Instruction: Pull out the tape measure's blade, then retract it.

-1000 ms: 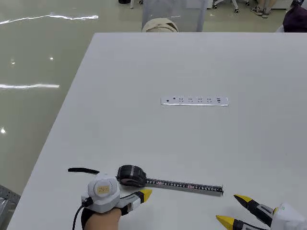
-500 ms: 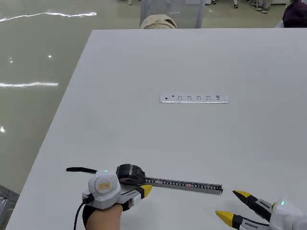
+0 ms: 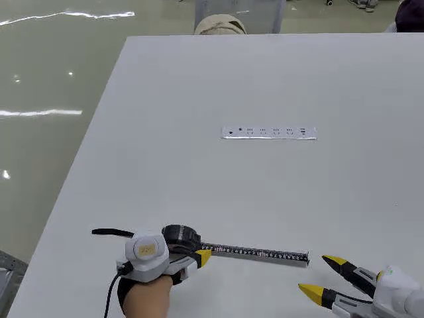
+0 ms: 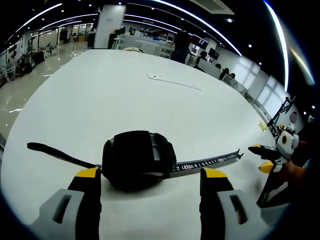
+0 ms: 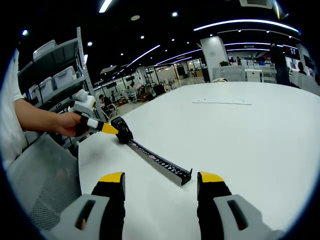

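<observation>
Tape measure (image 3: 181,240) lay toward the 7 o'clock corner of your white table (image 3: 265,79), the widest thing in sight. Well apart from it, at 12 o'clock, sat a white power strip (image 3: 268,132). The blade (image 3: 255,253) lay pulled out flat toward 3 o'clock. Your left gripper (image 4: 151,173) had its fingers spread wide on either side of the tape measure, not closed on it. Your right gripper (image 3: 320,274) kept its fingers apart and empty, near the blade's tip at 5 o'clock. A black strap (image 3: 112,232) trailed toward 9 o'clock.

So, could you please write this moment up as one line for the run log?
blade: out, flat on table | left gripper: open, jaws flank case | right gripper: open, short of blade tip
</observation>
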The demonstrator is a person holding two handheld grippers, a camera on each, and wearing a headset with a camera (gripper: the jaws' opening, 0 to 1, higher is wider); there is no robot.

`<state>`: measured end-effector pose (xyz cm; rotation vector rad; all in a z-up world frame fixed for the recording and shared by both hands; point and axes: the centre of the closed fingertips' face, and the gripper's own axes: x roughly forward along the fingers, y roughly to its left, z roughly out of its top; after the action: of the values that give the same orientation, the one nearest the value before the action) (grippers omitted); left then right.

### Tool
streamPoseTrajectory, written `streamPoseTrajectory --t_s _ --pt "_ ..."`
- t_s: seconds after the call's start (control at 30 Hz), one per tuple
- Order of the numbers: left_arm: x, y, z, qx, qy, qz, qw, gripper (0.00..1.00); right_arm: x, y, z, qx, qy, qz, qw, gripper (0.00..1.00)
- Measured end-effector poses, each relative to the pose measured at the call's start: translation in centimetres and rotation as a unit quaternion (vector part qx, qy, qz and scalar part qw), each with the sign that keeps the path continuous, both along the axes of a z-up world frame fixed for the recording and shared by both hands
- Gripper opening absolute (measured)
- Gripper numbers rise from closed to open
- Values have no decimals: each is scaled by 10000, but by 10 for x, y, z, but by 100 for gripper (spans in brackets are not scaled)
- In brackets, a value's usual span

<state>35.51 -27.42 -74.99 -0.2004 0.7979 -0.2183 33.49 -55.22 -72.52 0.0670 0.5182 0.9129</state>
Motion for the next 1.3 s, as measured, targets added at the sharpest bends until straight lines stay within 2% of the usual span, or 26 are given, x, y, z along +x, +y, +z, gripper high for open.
streamPoseTrajectory --t_s 0.33,0.53,1.3 --pt "2 2 -3 15 63 86 9999 79 5 5 -1 10 -7 158 9999 58" --pt "7 2 -2 8 4 173 9999 78 9 4 -1 -6 -16 205 9998 58" --pt "12 1 -5 -70 68 351 9993 77 23 0 -9 -57 -1 221 9997 58"
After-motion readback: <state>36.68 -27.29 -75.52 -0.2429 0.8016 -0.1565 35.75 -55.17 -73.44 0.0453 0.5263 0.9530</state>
